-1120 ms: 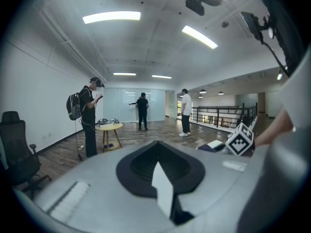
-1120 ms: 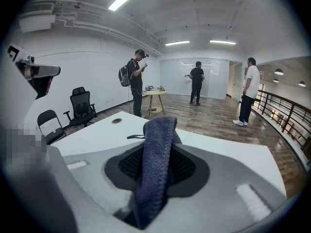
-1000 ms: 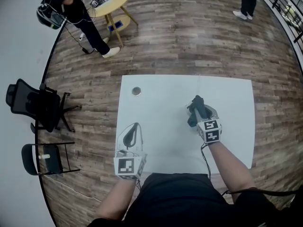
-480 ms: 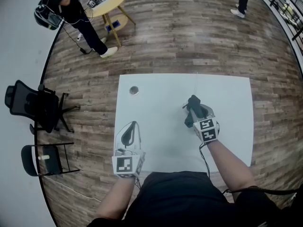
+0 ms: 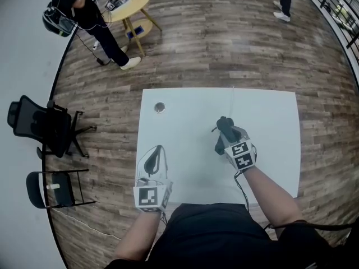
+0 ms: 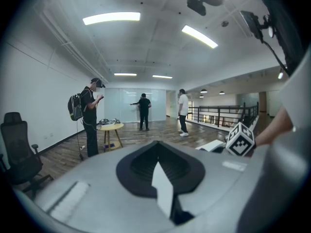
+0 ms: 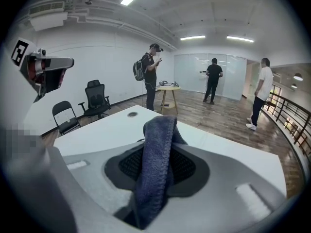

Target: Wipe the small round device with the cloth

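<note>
Fingertips meet on the left gripper point(image 5: 160, 147), near left: clenched, nothing between them. Far left on the table point(image 5: 269, 111) sits the small round device point(image 5: 160, 107), well apart from both grippers. It is probably light and liable to slide when rubbed. Mid-table, the right gripper point(image 5: 224, 130) pinches a dark blue cloth point(image 7: 158, 159) — soft, limp, best held bunched at its fold.

Right claw point(image 7: 158, 171) clamps a blue cloth point(image 7: 156, 140).
</note>
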Motion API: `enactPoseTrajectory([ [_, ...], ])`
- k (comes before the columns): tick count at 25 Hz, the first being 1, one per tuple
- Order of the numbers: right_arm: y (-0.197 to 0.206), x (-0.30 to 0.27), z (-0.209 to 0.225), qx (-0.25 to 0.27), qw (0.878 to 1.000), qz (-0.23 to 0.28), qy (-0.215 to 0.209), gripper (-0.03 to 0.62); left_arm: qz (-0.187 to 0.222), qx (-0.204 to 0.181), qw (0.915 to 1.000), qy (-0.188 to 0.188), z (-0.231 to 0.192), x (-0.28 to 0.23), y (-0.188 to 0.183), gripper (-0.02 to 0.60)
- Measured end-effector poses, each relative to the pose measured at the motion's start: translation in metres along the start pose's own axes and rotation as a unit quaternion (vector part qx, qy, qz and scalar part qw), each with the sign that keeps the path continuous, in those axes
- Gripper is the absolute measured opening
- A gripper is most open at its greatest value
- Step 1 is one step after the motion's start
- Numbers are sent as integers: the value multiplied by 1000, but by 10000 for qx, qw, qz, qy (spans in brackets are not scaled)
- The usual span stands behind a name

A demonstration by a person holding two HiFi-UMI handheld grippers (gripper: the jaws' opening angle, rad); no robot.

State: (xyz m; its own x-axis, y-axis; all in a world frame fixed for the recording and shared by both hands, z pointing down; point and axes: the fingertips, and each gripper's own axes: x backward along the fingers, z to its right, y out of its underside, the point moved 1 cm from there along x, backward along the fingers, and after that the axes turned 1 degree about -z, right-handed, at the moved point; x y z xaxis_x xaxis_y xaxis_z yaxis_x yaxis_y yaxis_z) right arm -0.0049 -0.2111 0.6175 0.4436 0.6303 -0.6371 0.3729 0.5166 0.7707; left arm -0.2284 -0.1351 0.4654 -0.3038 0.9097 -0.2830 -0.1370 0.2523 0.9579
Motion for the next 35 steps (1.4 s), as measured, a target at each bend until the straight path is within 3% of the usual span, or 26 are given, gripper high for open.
enactPoseTrajectory([
  [7,25,-10,-16,-282,9989,-291,-230,112,-25,79,9999,-140,-4,9,2,5],
  [15,81,-14,-26,-482,9947,-850,-326,112,-31,67,9997,-248,-11,17,4,5],
  [19,43,-1,-23,-118,9995,-251,-181,112,66,60,9997,-215,-8,15,-2,5],
  [23,-7,12,1,148,9987,412,245,112,126,17,9998,-181,-2,13,-7,5],
  [35,3,-5,38,-270,9989,15,381,112,54,-82,9995,-290,-4,25,-8,5],
])
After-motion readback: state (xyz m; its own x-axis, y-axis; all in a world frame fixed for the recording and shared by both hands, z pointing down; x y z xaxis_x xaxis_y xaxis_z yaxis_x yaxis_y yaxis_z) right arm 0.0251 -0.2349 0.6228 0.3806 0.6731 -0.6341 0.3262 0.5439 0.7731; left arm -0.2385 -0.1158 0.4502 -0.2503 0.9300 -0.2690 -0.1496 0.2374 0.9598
